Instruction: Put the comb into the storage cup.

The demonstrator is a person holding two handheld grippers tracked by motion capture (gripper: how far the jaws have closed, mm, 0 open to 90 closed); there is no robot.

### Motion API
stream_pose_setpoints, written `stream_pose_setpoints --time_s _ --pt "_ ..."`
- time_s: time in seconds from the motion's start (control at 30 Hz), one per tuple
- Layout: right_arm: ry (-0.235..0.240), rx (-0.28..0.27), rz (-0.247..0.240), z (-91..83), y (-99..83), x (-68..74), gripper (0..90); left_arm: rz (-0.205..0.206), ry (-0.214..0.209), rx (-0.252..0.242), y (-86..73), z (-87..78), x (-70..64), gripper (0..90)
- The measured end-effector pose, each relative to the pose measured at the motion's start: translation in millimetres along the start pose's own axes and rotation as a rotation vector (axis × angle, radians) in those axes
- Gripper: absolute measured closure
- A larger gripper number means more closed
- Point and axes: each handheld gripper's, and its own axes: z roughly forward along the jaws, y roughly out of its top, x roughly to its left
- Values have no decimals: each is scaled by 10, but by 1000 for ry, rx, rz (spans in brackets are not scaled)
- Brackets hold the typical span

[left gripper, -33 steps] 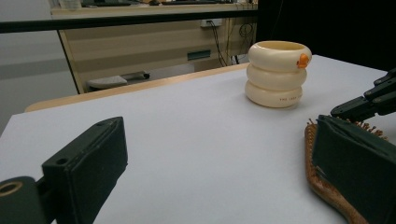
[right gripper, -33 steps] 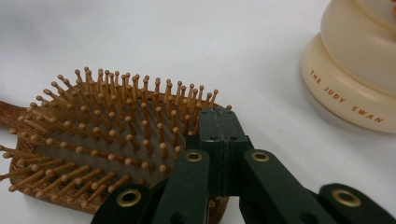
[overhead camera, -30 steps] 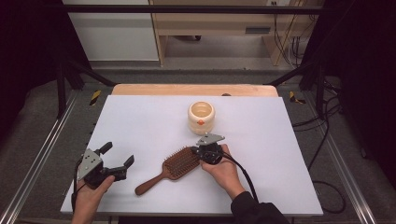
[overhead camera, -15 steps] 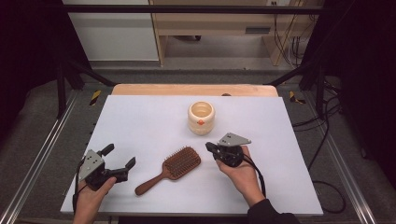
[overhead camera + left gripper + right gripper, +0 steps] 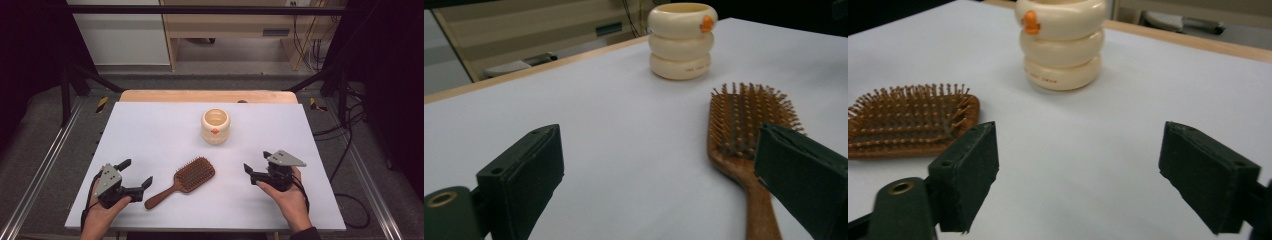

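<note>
cup point(image 5: 215, 126) upright, inside unseen | hairbrush point(image 5: 181, 181) on table | both grippers' fingers spread, holding nothing

Each hand holds a black handheld gripper. The left gripper point(image 5: 134, 173) and right gripper point(image 5: 256, 163) each carry a grey 3-cornered plate on top, with small dark screw holes on the left one. A black cable loops from each gripper around the wrist. A dark sleeve cuff shows at the right wrist. Up close, the 2 jaws of each are blocky, dark green-black pads with small holes, and a brass-coloured ringed hole sits at the base.
</note>
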Motion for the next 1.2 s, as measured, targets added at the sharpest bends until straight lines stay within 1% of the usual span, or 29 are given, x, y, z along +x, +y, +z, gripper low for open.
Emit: stream_pose_setpoints --time_s 0.03,0.1,0.13,0.17,0.23,0.27,0.3,0.33,0.37,0.4,0.47,0.5,0.53,0.6,0.73,0.83,0.93,1.0,1.1,1.2 --pt "-13 -17 13 -40 -29 -29 128 -5 -6 4 3 6 -23 55" --pt "-28 -28 37 -106 -68 -84 108 2 -17 30 17 21 -64 52" --pt "-38 -34 40 -134 -77 -106 94 6 -21 39 28 31 -87 50" --pt "-44 -41 47 -159 -77 -126 85 16 -34 50 41 40 -109 49" --pt "-39 -59 56 -203 -73 -159 83 44 -56 81 69 66 -157 48" --pt "-36 -70 52 -219 -74 -171 78 62 -61 102 87 84 -180 48" --pt "-35 -77 46 -226 -79 -178 74 75 -69 117 103 100 -201 46" --pt "-30 -78 49 -228 -83 -185 73 82 -75 128 119 117 -220 44" --pt "-25 -79 55 -227 -86 -190 73 87 -73 136 136 131 -238 44" --pt "-20 -79 50 -224 -91 -190 72 90 -68 146 153 143 -255 40" --pt "-20 -77 35 -223 -96 -185 68 86 -73 154 188 157 -290 40" --pt "-17 -78 25 -223 -98 -187 67 93 -77 158 206 161 -309 38" --pt "-13 -78 21 -224 -100 -191 68 105 -78 163 228 160 -328 36" --pt "-6 -84 16 -236 -101 -194 75 114 -84 174 271 167 -365 35" --pt "0 -101 5 -281 -87 -191 84 116 -118 214 359 210 -442 40" --pt "20 -98 3 -315 -91 -184 82 107 -149 251 390 255 -523 43" --pt "14 -96 2 -313 -110 -194 74 134 -172 279 394 297 -614 42" --pt "12 -95 4 -302 -115 -199 71 143 -178 289 402 317 -653 40" --pt "11 -87 2 -298 -125 -198 68 155 -192 295 427 331 -673 39" --pt "7 -82 -1 -294 -139 -201 68 166 -180 301 467 345 -648 36"
